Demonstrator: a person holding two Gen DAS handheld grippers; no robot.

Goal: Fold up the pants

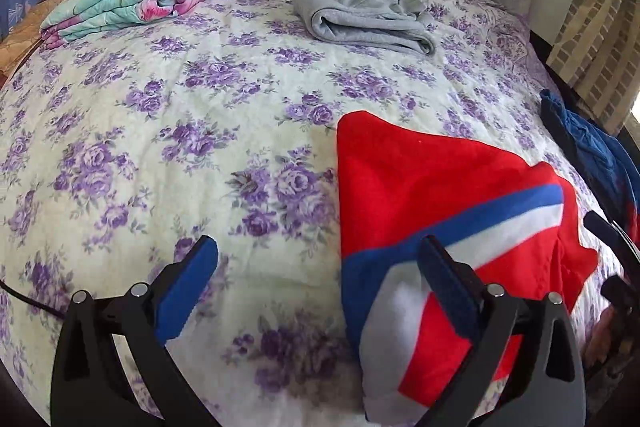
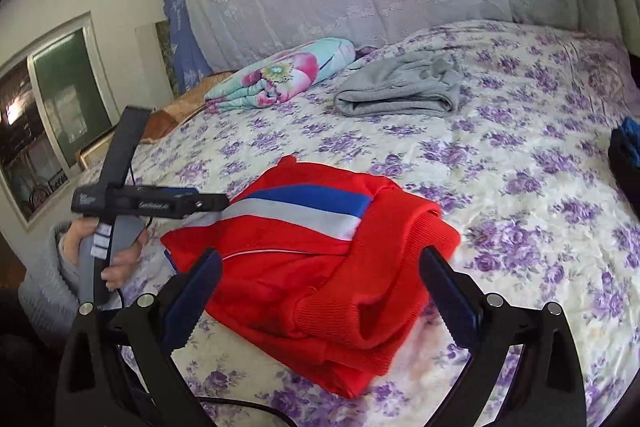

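Soft even daylight, faint shadows, strong fisheye bending with dark corners, slight blur at the edges.

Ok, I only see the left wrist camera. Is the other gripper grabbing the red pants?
Observer: No, the right gripper is open over the red pants, gripping nothing.
Operator: Are they folded up?
Observer: Yes, a folded stack, ribbed band nearest that gripper.
Operator: Who's holding my gripper?
Observer: A hand holds the left gripper beside the pants' striped edge.
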